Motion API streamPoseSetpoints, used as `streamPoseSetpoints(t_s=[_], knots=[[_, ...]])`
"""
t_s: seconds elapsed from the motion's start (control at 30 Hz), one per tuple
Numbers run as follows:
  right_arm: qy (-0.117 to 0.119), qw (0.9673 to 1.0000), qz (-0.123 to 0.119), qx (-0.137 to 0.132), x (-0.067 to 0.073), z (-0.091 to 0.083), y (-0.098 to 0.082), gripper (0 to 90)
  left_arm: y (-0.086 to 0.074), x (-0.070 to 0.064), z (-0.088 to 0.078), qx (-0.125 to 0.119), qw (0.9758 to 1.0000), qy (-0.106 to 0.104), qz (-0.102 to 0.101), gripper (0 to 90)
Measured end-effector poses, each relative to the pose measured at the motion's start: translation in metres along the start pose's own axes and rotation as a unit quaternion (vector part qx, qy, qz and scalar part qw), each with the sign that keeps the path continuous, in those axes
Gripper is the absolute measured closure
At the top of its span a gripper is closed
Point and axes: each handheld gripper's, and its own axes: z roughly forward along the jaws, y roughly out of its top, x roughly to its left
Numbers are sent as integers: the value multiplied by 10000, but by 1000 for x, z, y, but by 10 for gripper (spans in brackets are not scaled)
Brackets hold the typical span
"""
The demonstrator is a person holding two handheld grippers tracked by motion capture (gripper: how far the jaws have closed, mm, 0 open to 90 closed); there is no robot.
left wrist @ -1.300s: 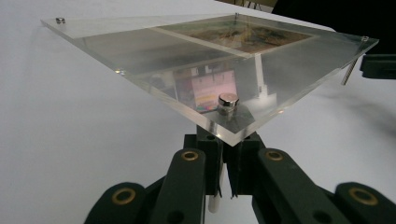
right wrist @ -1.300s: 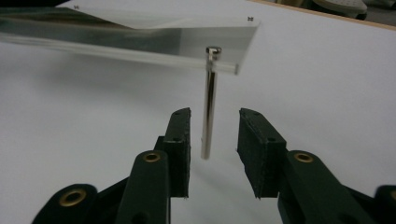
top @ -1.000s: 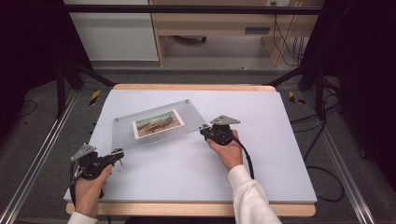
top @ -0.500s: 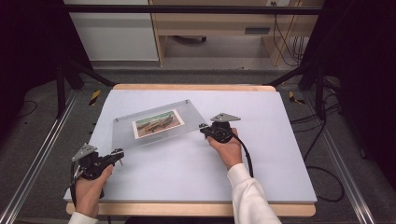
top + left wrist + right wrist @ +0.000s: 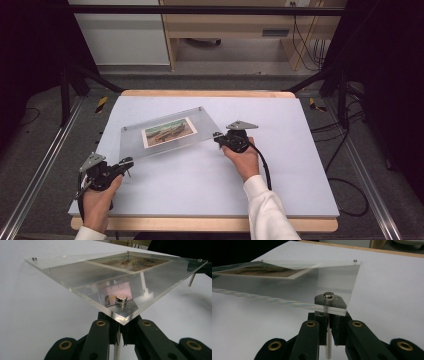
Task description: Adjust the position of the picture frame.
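So there's a clear acrylic photo frame (image 5: pixel 167 132) with a landscape picture (image 5: pixel 168 132) inside, held just above the white worktop (image 5: pixel 280 165). The left gripper (image 5: pixel 125 163) has its jaws clamped on the thin leg under the frame's near-left corner, right below a little metal stud (image 5: pixel 121 298). The right gripper (image 5: pixel 218 137) is doing the same, jaws pinched on the leg at the right corner.

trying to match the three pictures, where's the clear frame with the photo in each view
High view: clear frame left of centre on the white table.
Left gripper view: frame across the middle, one corner over the tool.
Right gripper view: frame from upper left to centre.
Shared landmark: the photo inside it.
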Motion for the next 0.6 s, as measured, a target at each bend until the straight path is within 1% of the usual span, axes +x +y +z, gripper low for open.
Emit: streamPoseSetpoints(t_s=[0.23, 0.43, 0.47, 0.53, 0.6], knots=[[-9, 10000, -15, -39, 0, 5, 0, 821, 0, 0, 0, -8, 10000, -2, -10, 838], [-23, 10000, -29, -32, 1, 9, 2, 842, 1, 0, 0, -23, 10000, 14, 22, 836], [-19, 10000, -73, -35, 1, 9, 2, 843, 1, 0, 0, -20, 10000, 26, 31, 832], [-20, 10000, -76, -25, 1, 9, 2, 843, 2, 1, 1, -15, 10000, 46, 41, 806], [-14, 10000, -71, -20, 1, 9, 2, 841, 2, 2, 1, -22, 10000, 35, 3, 792]])
